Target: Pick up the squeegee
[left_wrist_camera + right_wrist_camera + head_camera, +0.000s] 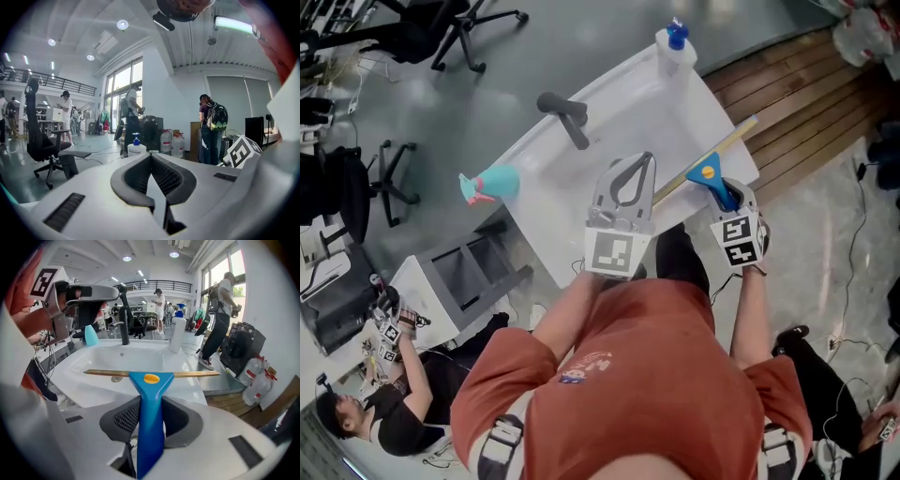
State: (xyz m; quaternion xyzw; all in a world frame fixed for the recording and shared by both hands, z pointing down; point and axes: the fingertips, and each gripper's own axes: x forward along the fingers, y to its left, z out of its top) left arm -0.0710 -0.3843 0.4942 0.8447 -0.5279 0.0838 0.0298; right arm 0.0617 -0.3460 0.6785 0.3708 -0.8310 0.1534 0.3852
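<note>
So the right gripper [151,401] has its jaws clamped on the blue handle of the squeegee [151,380], pads pressing on it from both sides, handle running straight up the middle. The squeegee's head has a yellow oval spot on it, and the long tan blade sits crosswise out in front, over the near right part of the white sink [628,103]. Can't really tell whether the blade is touching the rim or just above it. From the head view, the blade angles toward the sink's right edge, next to the wooden flooring [806,103]. The left gripper [150,157] is empty, with its jaw tips together. It's held up to the left of the right one, over the front edge of the sink and apart from the squeegee. The other stuff: a black faucet [567,117] at the sink's far left side, a white pump bottle with a blue top [675,47] on the far corner, and a teal spray bottle [492,183] at the left end. The person holding both grippers wears a red shirt [647,366], and there's a black office chair [44,140] off in the room behind.
</note>
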